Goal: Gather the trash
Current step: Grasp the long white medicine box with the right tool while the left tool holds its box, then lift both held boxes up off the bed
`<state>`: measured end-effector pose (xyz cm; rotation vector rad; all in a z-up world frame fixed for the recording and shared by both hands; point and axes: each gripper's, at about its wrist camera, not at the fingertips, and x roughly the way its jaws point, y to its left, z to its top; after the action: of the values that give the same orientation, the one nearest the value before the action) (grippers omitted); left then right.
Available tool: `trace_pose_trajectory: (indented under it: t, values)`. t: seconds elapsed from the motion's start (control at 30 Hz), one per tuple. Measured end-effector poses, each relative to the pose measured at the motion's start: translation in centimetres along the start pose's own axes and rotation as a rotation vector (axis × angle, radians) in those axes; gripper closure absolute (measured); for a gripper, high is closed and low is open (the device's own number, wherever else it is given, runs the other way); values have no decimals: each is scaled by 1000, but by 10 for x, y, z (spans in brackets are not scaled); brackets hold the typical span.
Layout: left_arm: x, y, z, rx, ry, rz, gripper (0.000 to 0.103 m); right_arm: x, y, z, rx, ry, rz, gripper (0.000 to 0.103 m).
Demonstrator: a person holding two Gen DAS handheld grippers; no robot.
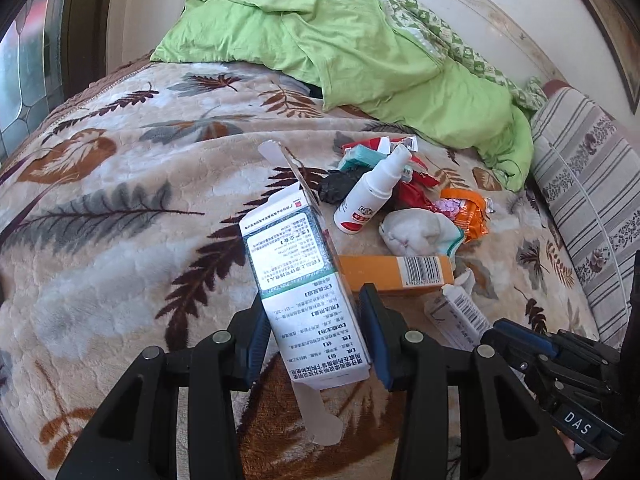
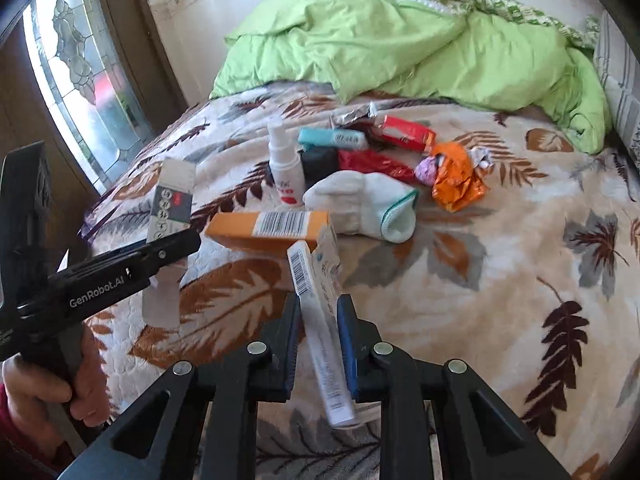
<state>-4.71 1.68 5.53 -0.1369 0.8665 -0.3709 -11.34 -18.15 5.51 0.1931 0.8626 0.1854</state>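
Note:
My left gripper [image 1: 314,308] is shut on a white and green medicine box [image 1: 296,276] with open flaps, held above the bed; the box also shows in the right wrist view [image 2: 170,208]. My right gripper [image 2: 320,312] is shut on a flat white carton with a barcode [image 2: 320,312], seen in the left wrist view [image 1: 460,312]. On the leaf-patterned blanket [image 2: 500,280] lies a trash pile: an orange box [image 2: 268,226], a white spray bottle [image 2: 284,168], a white sock [image 2: 360,204], an orange wrapper [image 2: 456,178], a red wrapper [image 2: 372,164], a teal packet [image 2: 332,138] and a red box [image 2: 404,132].
A crumpled green duvet [image 2: 400,40] lies at the head of the bed against the white wall. A striped cushion [image 1: 580,184] runs along the right side. A stained-glass door [image 2: 76,60] stands to the left of the bed.

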Motion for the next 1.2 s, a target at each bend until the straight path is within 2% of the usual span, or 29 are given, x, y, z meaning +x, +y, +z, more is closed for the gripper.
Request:
trace_pose_trajectory:
  t: [0.1, 0.17, 0.33, 0.4, 0.5, 0.67, 0.73, 0.77, 0.8, 0.93, 1.1, 1.2]
  values:
    - [1, 3, -1, -7, 7, 7, 61, -3, -3, -9, -8, 13, -12, 83]
    - [2, 3, -2, -6, 10, 4, 61, 4, -1, -11, -16, 40, -2, 78]
    - [3, 0, -3, 8, 15, 2, 61, 14, 2, -11, -55, 70, -75, 72]
    - [3, -1, -4, 10, 15, 2, 61, 13, 0, -10, -53, 66, -80, 48]
    - [3, -1, -4, 6, 15, -1, 61, 14, -4, -10, -67, 66, -114, 40]
    - [3, -1, -3, 7, 17, 0, 61, 28, -5, -13, -60, 141, -68, 40]
    - [2, -1, -4, 6, 14, -4, 61, 37, 0, -17, -88, 175, -88, 41]
    - [2, -1, -4, 8, 12, -2, 61, 41, 1, -20, -100, 195, -102, 47]
    - [2, -2, -5, 12, 12, 1, 61, 42, 3, -22, -118, 195, -116, 47]
    - [1, -2, -5, 12, 8, 0, 61, 32, -2, -18, -84, 146, -121, 48]
    - [1, -10, -5, 21, 1, -10, 61, -9, -13, -6, -7, -53, -132, 48]
    - [0, -21, -8, 41, -10, -12, 61, -21, -22, 0, 44, -126, -139, 48]
